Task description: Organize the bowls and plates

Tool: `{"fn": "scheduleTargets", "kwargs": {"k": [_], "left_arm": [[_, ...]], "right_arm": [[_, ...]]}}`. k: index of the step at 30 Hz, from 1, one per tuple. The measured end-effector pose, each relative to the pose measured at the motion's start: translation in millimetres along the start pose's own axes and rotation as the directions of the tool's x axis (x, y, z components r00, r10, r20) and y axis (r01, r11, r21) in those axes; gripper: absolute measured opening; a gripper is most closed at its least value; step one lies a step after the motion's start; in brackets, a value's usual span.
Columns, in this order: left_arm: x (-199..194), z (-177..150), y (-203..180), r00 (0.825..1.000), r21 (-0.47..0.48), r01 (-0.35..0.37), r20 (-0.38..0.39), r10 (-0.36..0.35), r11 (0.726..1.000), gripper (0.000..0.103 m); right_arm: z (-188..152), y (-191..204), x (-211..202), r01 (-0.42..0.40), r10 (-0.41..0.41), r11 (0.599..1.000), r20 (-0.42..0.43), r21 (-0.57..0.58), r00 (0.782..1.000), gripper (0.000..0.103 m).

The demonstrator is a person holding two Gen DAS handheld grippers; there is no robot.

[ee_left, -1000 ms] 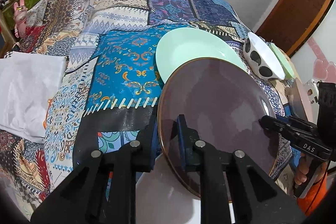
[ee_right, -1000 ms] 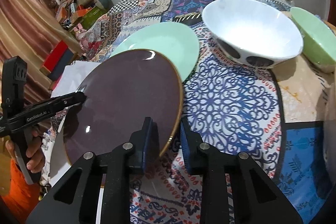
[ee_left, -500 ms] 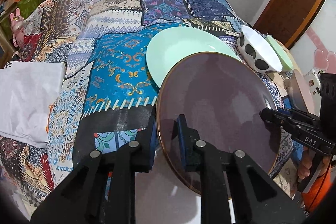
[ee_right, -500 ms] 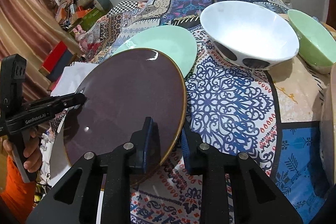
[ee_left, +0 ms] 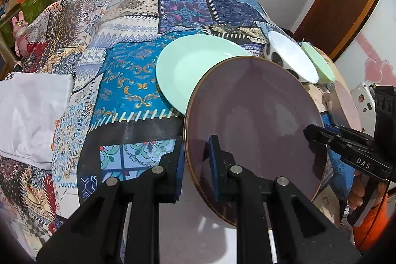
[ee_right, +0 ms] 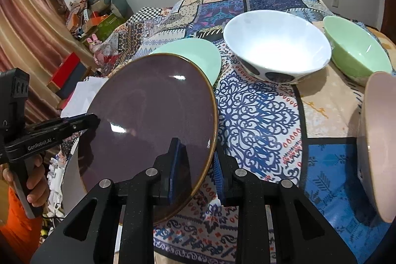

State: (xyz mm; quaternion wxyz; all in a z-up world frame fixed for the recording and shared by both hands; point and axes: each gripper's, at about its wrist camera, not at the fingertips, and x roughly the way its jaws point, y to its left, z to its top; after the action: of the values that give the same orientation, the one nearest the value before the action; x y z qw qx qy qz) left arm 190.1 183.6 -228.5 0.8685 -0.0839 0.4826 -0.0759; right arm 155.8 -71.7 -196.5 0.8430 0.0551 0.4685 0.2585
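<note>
Purple plate [ee_left: 252, 120], gold-rimmed, hangs tilted above the patchwork cloth [ee_left: 128, 81], pinched from two sides at once. Your left gripper [ee_left: 196, 160] has its blue pads closed on the plate's near rim, one pad under the edge and one on the face, with only the thickness of the plate between them. Your right gripper [ee_right: 198, 165] clamps the opposite rim the same way, jaws drawn in tight on the edge; in the left wrist view you can see its fingers reaching the plate's far side, with your hand [ee_left: 358, 192] on the handle. Just behind the purple plate, partly hidden by it, a mint plate [ee_left: 193, 68] lies flat on the cloth. Beyond and to the right of the purple plate stands a white bowl [ee_right: 277, 41] with dark spots on its outside, and a green bowl [ee_right: 356, 48] sits just beside that one. A pink dish [ee_right: 381, 140] shows at the right edge of the right wrist view, well apart from the purple plate. A white folded cloth [ee_left: 29, 110] lies off to the plate's left.
</note>
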Motion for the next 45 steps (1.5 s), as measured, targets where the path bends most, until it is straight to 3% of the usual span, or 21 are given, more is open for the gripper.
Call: {"fn": "scheduleTargets", "kwargs": {"k": [20,45], "left_arm": [[-31.2,-13.1,-50.7,1.000,0.030,0.010,0.027,-0.010,1.000,0.018],[-27.9,-42.9,-118.1,0.999,0.060,0.032,-0.046,-0.029,0.998,0.018]], "right_arm": [[-14.5,-6.5,-46.9,0.009,-0.009,1.000,0.051,0.006,0.999,0.023],[-45.2,-48.4,-83.7,0.003,-0.007,0.997,0.061,0.073,0.998,0.023]]}}
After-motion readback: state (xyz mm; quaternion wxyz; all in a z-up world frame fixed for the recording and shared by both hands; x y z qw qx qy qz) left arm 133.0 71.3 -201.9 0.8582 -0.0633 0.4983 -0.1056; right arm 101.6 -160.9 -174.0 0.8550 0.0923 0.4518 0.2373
